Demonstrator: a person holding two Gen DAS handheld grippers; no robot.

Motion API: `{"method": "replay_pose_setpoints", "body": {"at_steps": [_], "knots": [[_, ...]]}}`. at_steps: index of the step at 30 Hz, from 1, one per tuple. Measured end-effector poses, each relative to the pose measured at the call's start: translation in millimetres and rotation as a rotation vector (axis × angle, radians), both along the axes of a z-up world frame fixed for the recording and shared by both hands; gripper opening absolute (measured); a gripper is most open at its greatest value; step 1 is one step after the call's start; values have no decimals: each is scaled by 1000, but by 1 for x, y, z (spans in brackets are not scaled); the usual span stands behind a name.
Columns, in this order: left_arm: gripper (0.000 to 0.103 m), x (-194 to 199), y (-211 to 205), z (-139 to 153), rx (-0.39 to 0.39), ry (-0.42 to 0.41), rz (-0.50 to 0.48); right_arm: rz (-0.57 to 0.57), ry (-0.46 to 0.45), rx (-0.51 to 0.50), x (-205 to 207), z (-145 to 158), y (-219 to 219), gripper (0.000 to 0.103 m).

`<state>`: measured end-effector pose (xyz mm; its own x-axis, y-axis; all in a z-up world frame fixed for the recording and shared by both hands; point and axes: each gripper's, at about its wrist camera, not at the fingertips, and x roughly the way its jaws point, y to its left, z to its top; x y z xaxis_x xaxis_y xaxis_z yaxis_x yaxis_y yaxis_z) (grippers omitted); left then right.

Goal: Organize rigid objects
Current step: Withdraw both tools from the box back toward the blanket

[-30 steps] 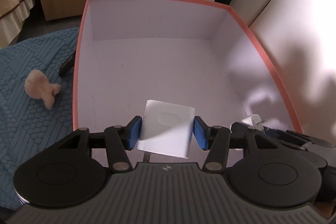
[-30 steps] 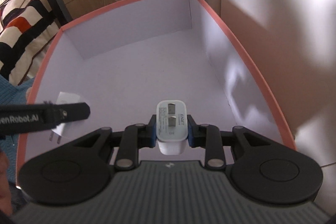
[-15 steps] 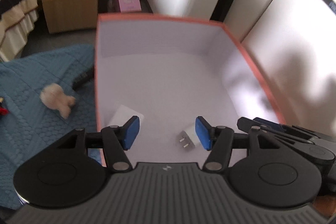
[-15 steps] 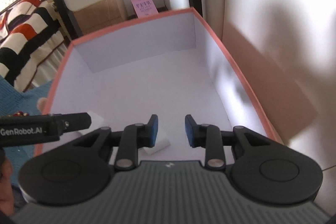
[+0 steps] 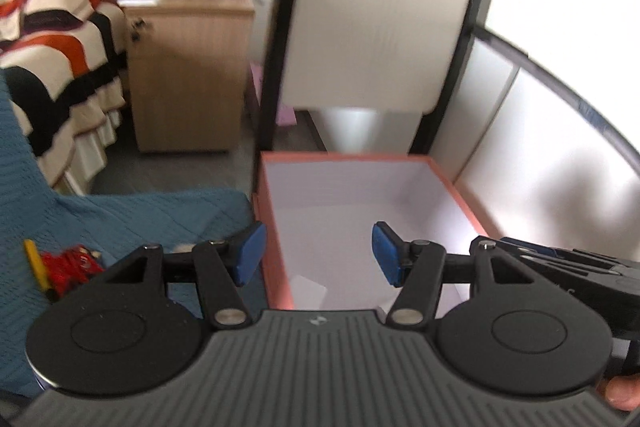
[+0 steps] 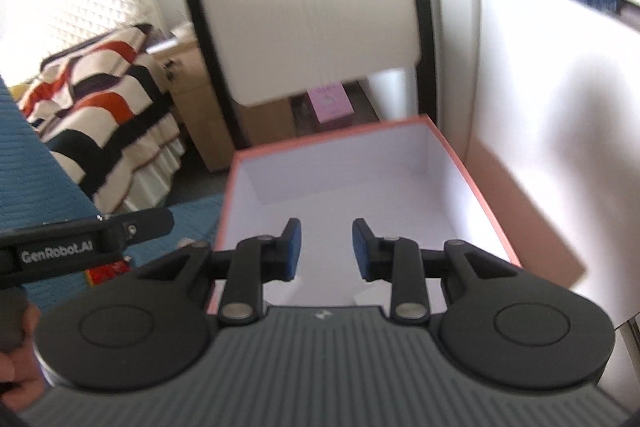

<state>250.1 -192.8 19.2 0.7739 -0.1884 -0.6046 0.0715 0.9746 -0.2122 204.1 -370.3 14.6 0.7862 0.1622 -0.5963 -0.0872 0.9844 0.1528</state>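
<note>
An orange-rimmed box with a white inside [image 5: 276, 227] [image 6: 492, 223] stands ahead of both grippers. My left gripper [image 5: 319, 255] is open and empty above the box's near left rim. A flat white block [image 5: 308, 293] lies on the box floor just below it. My right gripper [image 6: 326, 251] is open and empty above the box's near end. A white object [image 6: 370, 297] shows on the floor under it. The right gripper's body [image 5: 560, 267] shows at the right of the left wrist view, and the left gripper's body [image 6: 80, 243] at the left of the right wrist view.
A blue textured cloth [image 5: 120, 219] lies left of the box, with a red item [image 5: 70, 267] and a yellow stick [image 5: 36, 263] on it. A wooden cabinet [image 5: 188, 75], a striped bedspread [image 5: 52, 39] and a white panel [image 5: 376, 19] stand behind. A white wall [image 6: 540, 147] runs along the right.
Both grippers opened and let go of their white objects into the box. Both then rose and pulled back, so the box now looks smaller and farther away.
</note>
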Motion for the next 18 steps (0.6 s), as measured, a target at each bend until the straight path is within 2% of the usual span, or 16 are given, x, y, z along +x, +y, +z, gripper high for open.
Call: {"method": "replay_pose_setpoints", "body": {"at_steps": [5,9,18], "knots": [[65,-40,34,28,-4,-61,36,44,-48,11,-22,22,26,32],[65,-69,60,37,-5,-99,73,82,-69,8,-43,30,44,32],[66,-127,114,37,-14,-109,121,150,-60,-20,-77,27,94,32]]}}
